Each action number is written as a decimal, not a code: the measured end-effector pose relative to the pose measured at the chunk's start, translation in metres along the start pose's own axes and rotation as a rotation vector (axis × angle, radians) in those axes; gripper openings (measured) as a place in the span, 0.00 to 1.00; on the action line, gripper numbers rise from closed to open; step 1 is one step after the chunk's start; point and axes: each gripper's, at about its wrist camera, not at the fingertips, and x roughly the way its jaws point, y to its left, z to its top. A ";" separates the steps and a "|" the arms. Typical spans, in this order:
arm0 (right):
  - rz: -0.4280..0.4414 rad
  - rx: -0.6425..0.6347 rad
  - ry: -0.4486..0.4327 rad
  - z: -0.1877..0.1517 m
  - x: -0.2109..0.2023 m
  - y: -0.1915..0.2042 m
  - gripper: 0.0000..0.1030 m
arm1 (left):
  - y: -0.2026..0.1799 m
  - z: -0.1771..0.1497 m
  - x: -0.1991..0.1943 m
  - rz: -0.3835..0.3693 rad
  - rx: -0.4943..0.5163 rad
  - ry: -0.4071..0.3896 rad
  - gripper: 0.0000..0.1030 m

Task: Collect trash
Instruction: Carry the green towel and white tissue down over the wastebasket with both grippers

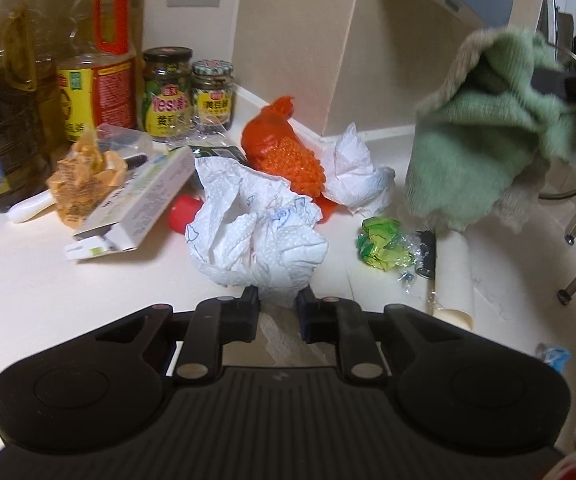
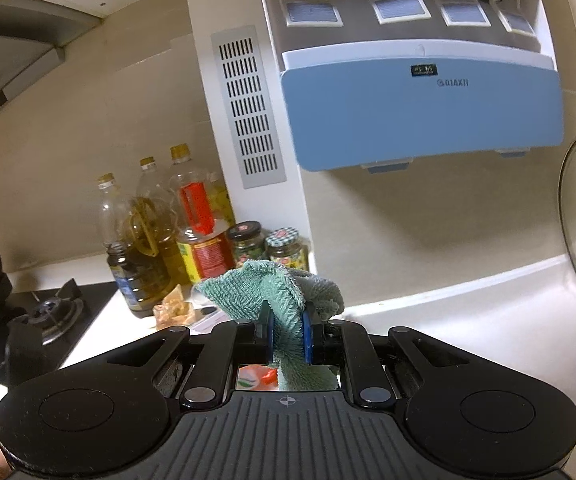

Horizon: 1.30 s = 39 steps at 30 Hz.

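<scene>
1. My left hand-held gripper (image 1: 277, 300), bottom centre of the left view: jaws clamped on the near edge of a crumpled paper towel (image 1: 257, 236), white w/ dots and blue print. Towel sits centre frame on the white bench (image 1: 47, 300).
2. My right hand-held gripper (image 2: 288, 334), lower centre of the right view: jaws pinched tight on a green cloth (image 2: 275, 292). Same cloth hangs upper right in the left view, off the bench surface.
3. Trash still on the bench, left view:
- orange mesh bag (image 1: 283, 152), just behind the paper towel, centre.
- 2nd crumpled white tissue (image 1: 358, 176), right of the mesh bag, touching it.
- green foil wrapper (image 1: 384, 244) w/ clear plastic, right of centre, near the cloth's lower edge.
- opened carton box (image 1: 139, 208), tilted, left of the towel.
- tan crumpled wrapper (image 1: 81, 180), left, resting against the box.
- red cap-like item (image 1: 183, 212), partly hidden btwn box and towel; can't tell what it is.
4. Back row, upper left of the left view: oil bottles (image 1: 15, 100), two labelled jars (image 1: 189, 92), against the wall.
5. Right view extras: gas hob (image 2: 47, 312) lower left; blue-and-white dispenser (image 2: 420, 112) on the wall, upper right.
</scene>
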 end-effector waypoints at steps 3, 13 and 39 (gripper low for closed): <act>0.015 0.000 0.007 -0.006 0.004 0.002 0.13 | 0.007 -0.001 -0.005 0.021 -0.015 -0.006 0.16; 0.027 0.010 0.028 -0.018 0.017 0.011 0.13 | 0.036 0.020 0.004 0.133 -0.056 -0.056 0.26; 0.023 0.047 0.080 -0.031 0.036 -0.001 0.13 | -0.017 -0.029 -0.004 0.007 0.037 0.010 0.82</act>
